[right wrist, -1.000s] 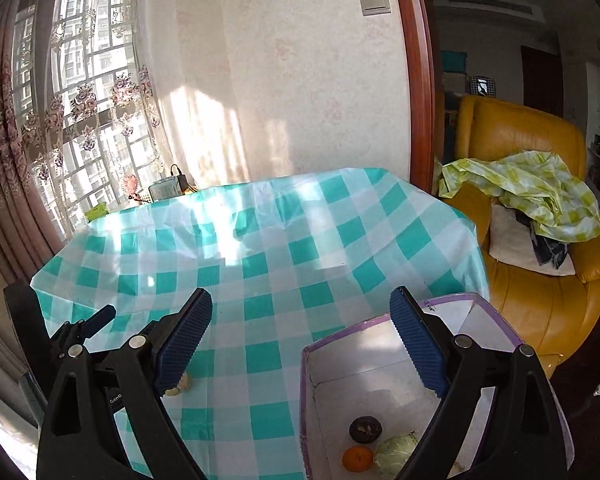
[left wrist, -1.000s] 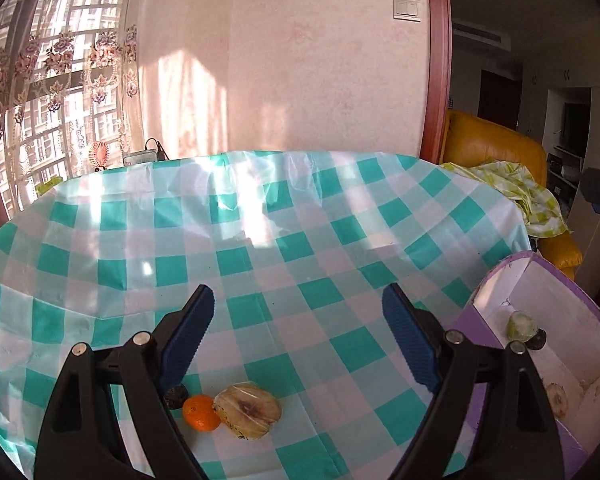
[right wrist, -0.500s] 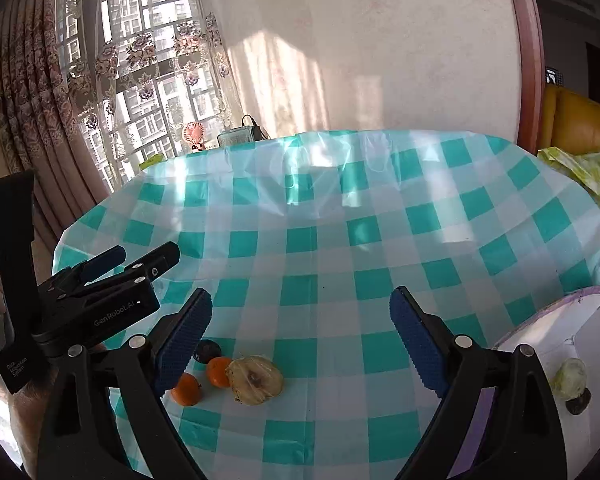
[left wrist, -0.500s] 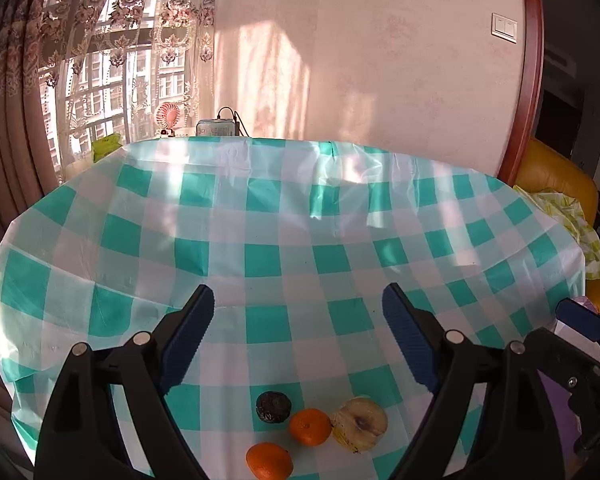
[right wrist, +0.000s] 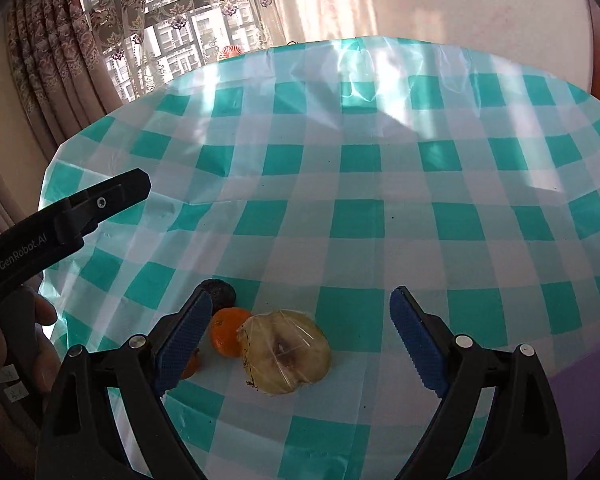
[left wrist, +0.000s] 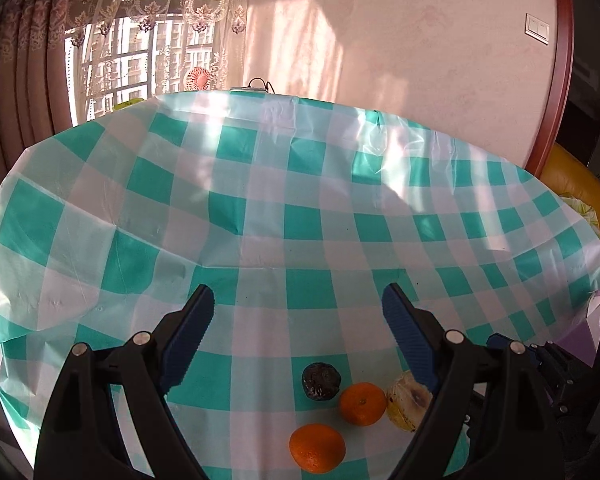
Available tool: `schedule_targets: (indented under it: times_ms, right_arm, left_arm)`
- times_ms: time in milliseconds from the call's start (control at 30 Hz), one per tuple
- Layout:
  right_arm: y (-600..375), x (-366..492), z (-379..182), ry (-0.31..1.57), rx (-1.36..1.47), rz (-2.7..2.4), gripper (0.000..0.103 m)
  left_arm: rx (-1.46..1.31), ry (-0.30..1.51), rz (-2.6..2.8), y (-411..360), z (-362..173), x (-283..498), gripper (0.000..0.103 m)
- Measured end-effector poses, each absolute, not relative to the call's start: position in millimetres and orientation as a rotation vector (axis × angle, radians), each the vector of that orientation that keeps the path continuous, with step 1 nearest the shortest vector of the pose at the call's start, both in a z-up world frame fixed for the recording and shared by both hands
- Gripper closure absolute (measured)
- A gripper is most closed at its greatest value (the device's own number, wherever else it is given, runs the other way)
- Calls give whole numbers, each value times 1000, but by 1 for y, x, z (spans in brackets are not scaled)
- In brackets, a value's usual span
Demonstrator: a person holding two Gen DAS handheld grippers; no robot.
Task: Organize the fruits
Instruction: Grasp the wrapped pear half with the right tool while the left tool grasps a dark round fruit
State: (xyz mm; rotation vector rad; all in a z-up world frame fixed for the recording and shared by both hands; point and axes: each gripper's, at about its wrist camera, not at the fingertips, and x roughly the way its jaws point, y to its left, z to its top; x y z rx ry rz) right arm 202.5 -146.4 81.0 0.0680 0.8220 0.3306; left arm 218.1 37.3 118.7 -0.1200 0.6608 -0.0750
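Two oranges (left wrist: 317, 447) (left wrist: 362, 404), a dark wrinkled fruit (left wrist: 321, 381) and a plastic-wrapped halved fruit (right wrist: 285, 352) (cut face up) lie clustered on the checked tablecloth (right wrist: 356, 216).

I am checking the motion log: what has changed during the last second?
Both grippers swung left, from the purple box to the loose fruits. The right gripper now hovers over the plastic-wrapped halved apple; the left gripper faces the oranges. Jaws stayed open, nothing grasped; fruits unmoved.

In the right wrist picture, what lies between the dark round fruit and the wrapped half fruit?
One orange lies between the dark fruit and the wrapped half fruit, apparently touching both, in the right wrist view.
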Motion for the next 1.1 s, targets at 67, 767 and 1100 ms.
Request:
schedule_targets:
  times_ms: [67,767,1100]
  right_arm:
    - [-142,201,74,838,47,349,15]
    - [-124,206,33,921,-24,400,15]
    - [-128,208,28,924,-7,401,23]
  left_arm:
    - [-122,676,-64,40,111,219,17]
    - [-27,893,-177,24,54,227,60]
    - [-36,974,-254,14,33,232,74]
